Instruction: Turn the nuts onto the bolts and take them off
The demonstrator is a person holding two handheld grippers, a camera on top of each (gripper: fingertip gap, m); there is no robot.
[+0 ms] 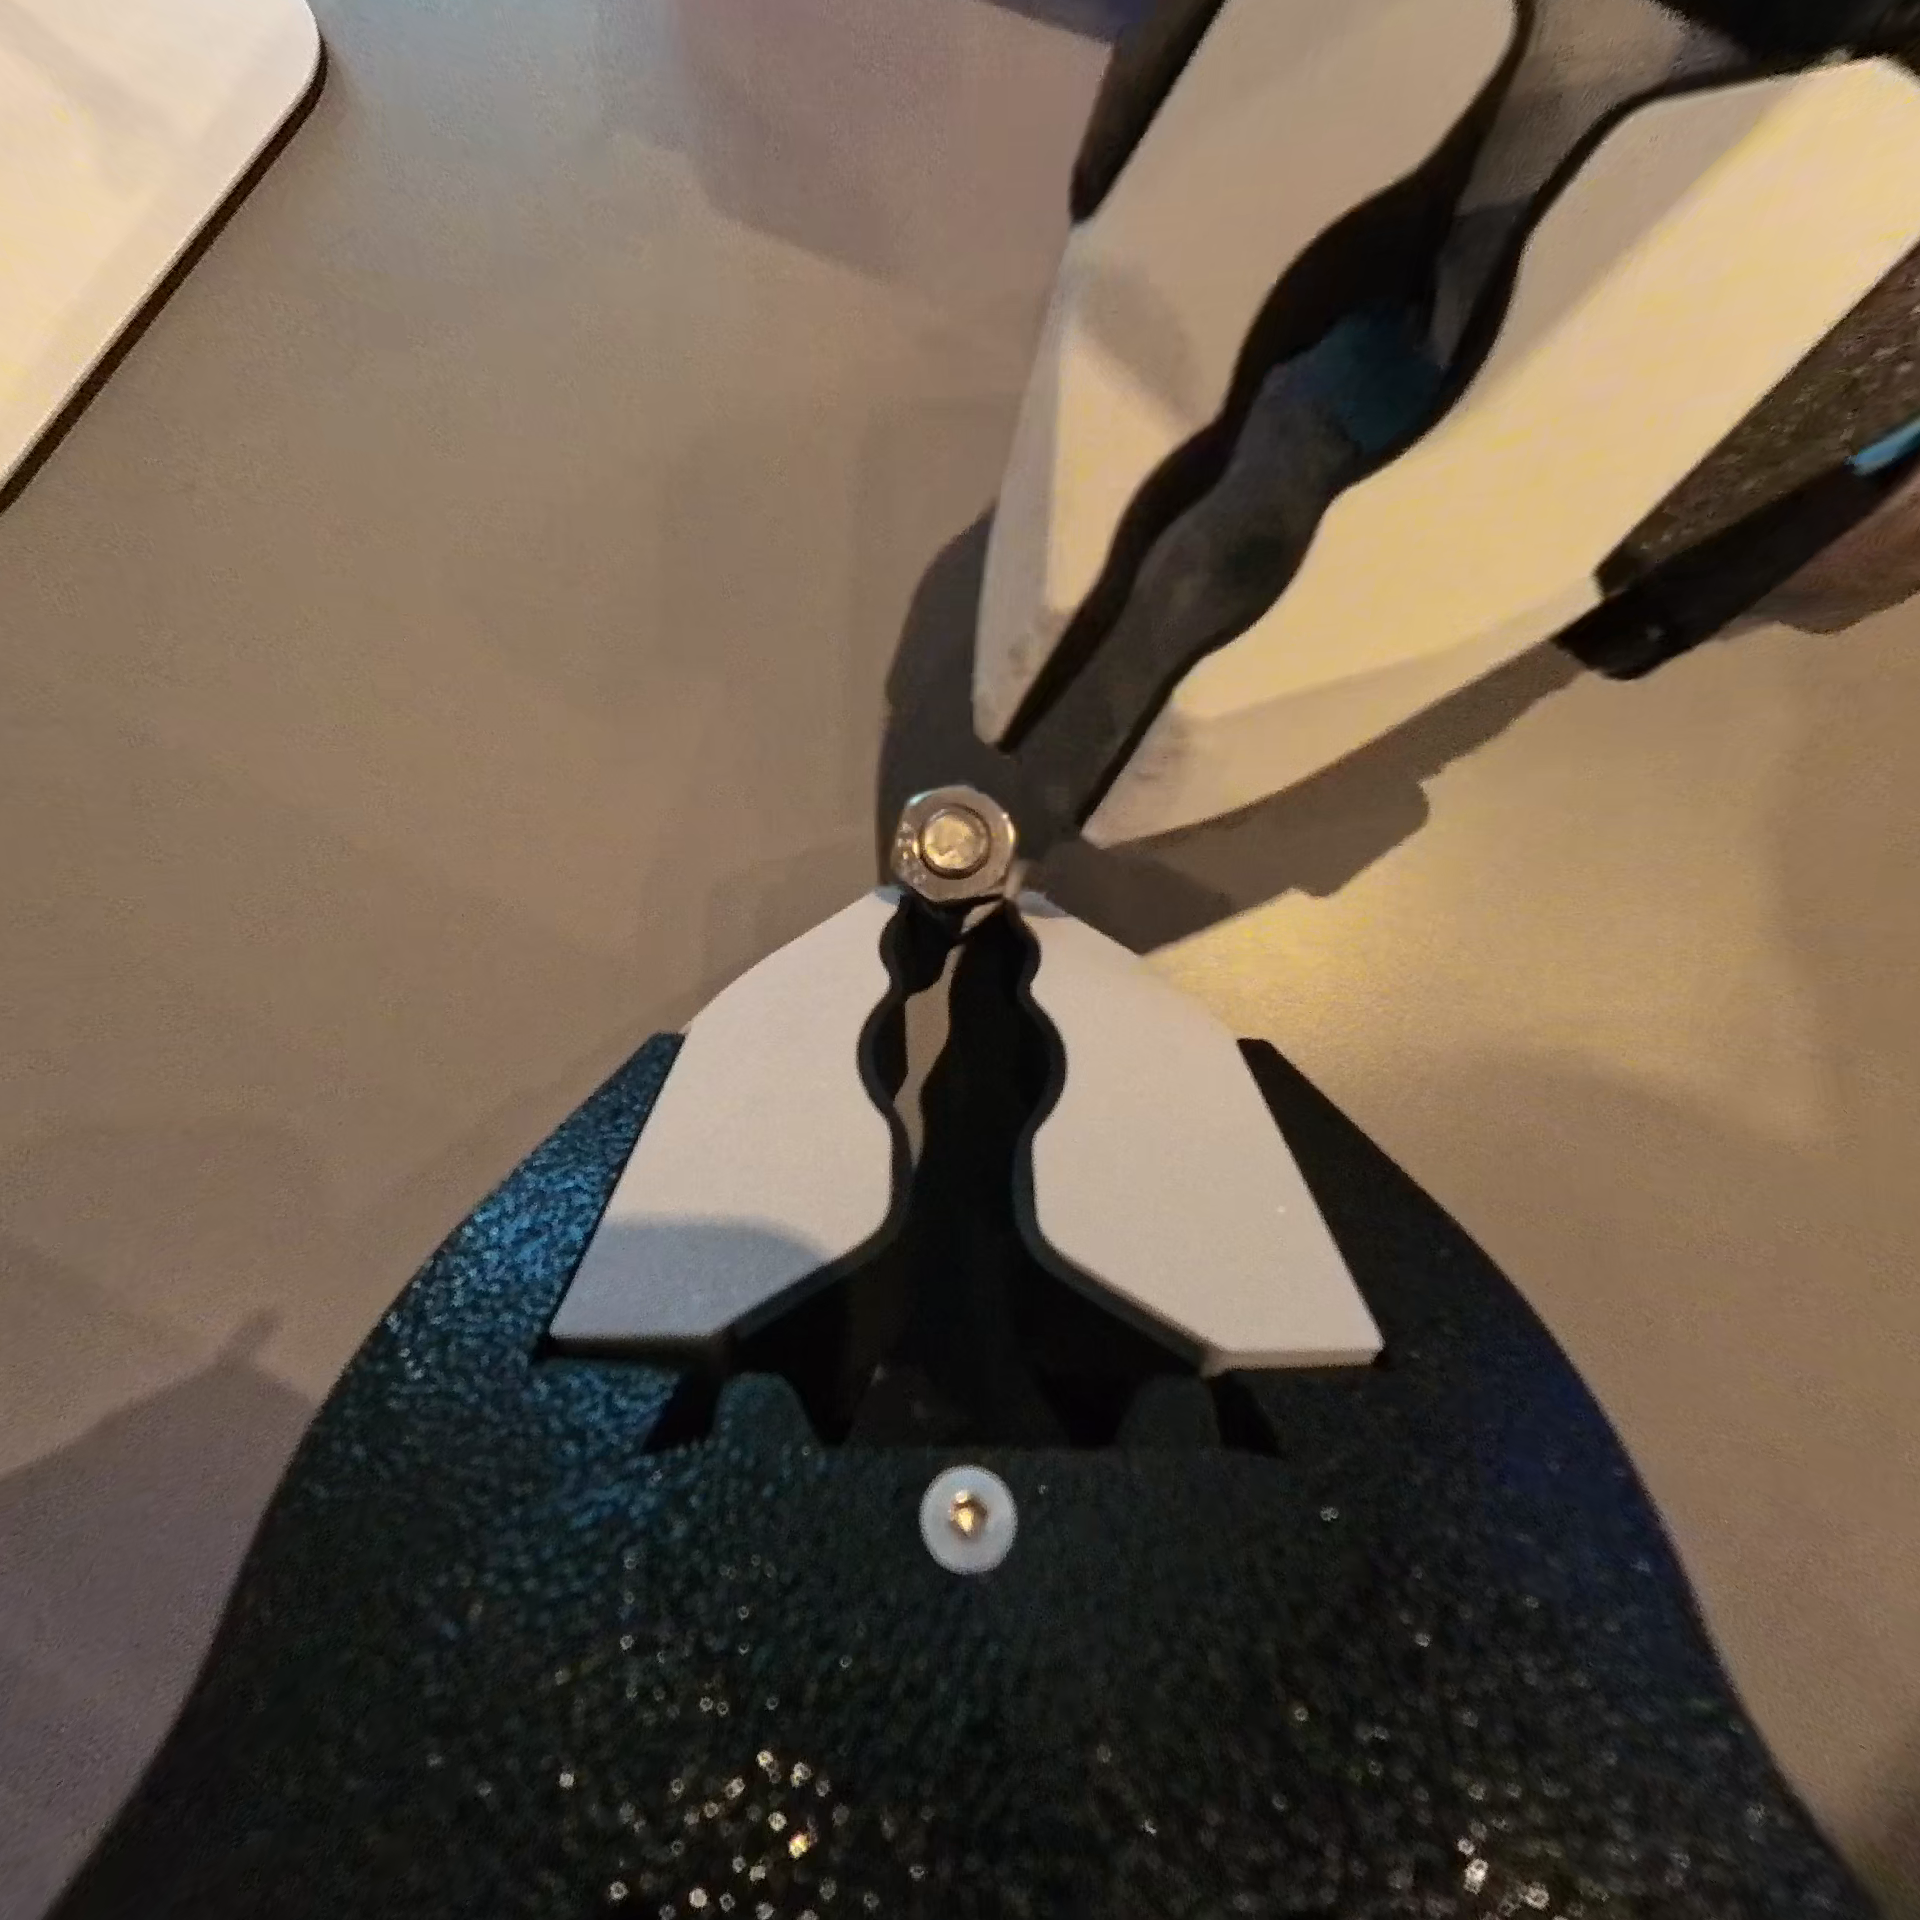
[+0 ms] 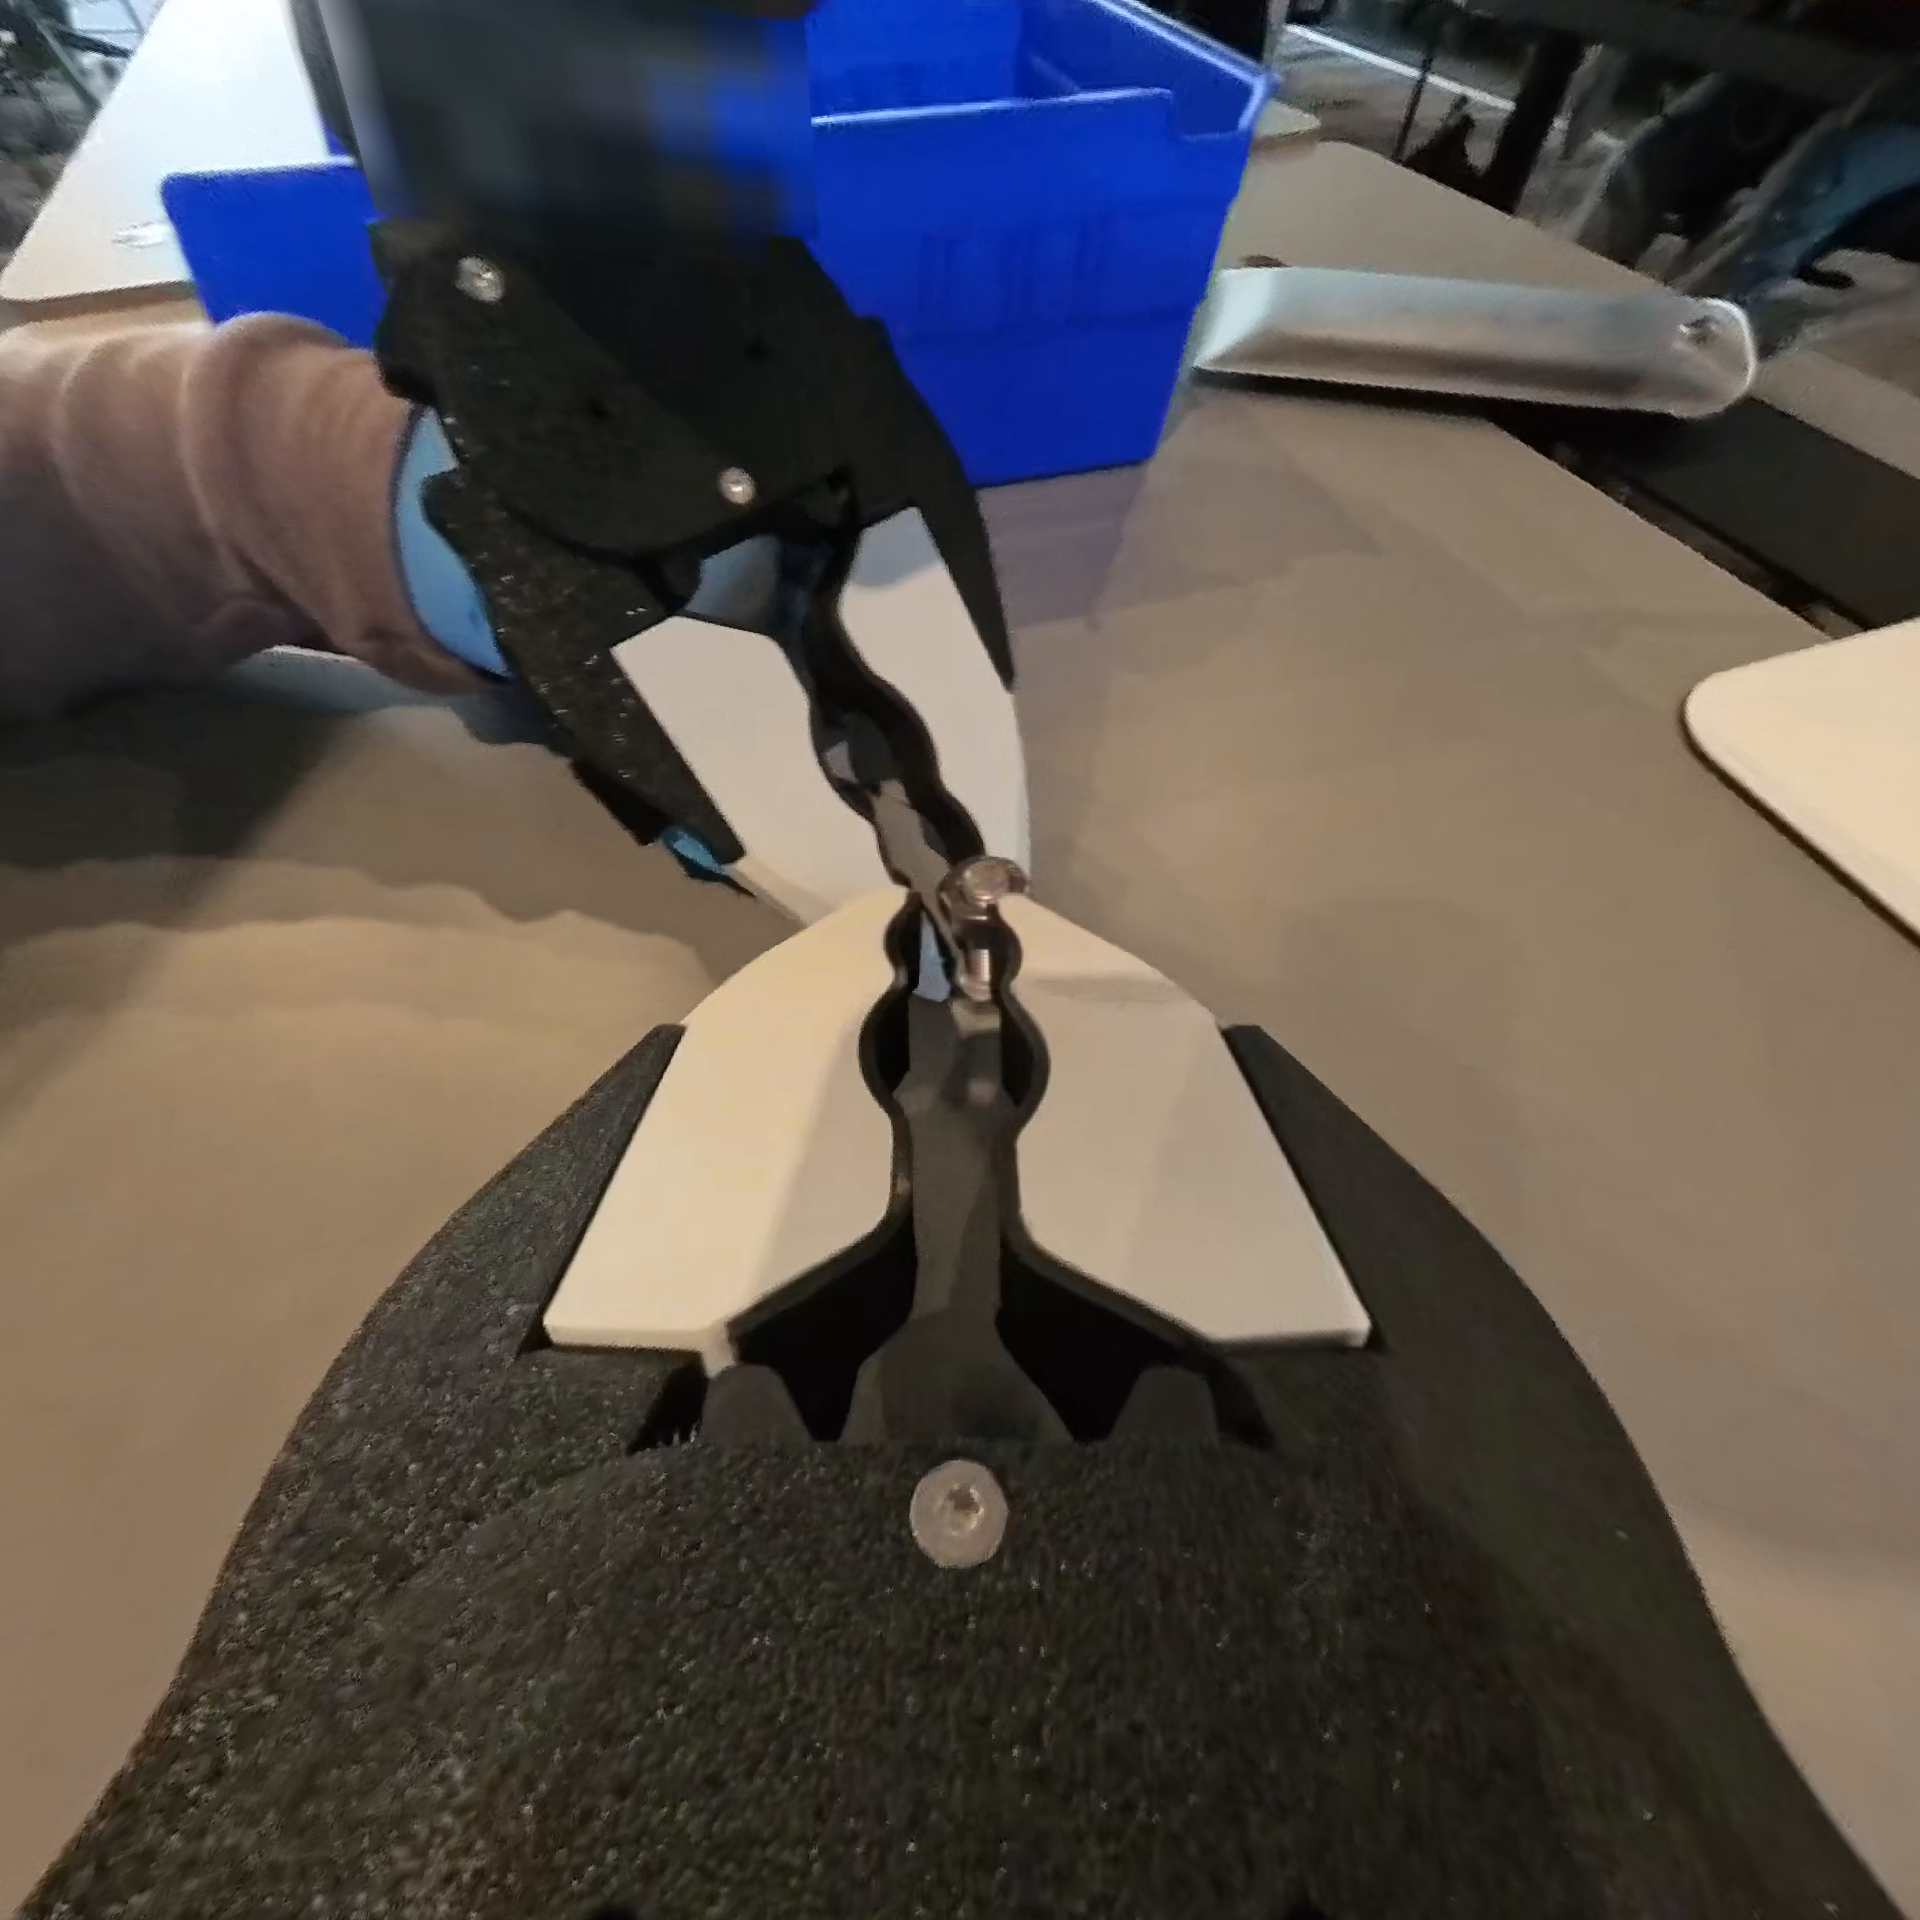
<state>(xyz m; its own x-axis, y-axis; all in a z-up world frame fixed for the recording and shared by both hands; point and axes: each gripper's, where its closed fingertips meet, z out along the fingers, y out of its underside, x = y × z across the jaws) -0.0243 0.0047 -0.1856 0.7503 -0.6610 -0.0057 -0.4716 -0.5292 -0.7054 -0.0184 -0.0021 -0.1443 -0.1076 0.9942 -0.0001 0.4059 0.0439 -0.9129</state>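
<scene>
A steel bolt stands head up over the grey table [image 1: 416, 727]. In the left wrist view I look onto its hex head [image 1: 954, 844], right at my left gripper's [image 1: 948, 906] tips. The left gripper is shut on the bolt just under the head. In the right wrist view the head [image 2: 982, 883] is on top and the threaded shank [image 2: 977, 961] runs down between my right gripper's [image 2: 961, 940] fingers. These are closed on a dim grey nut [image 2: 975, 1029] lower on the shank. The left gripper [image 2: 935, 878] reaches in from the upper left. The right gripper [image 1: 1049, 774] reaches in from the upper right.
A blue bin [image 2: 1039, 260] stands at the back, with a flat metal bar [image 2: 1455, 332] to its right. A white board [image 2: 1829, 790] lies at the right edge; it also shows in the left wrist view [image 1: 104, 208]. A person's sleeve [image 2: 156, 499] is at the left. The grippers' ends are close to 4 centimeters from one another.
</scene>
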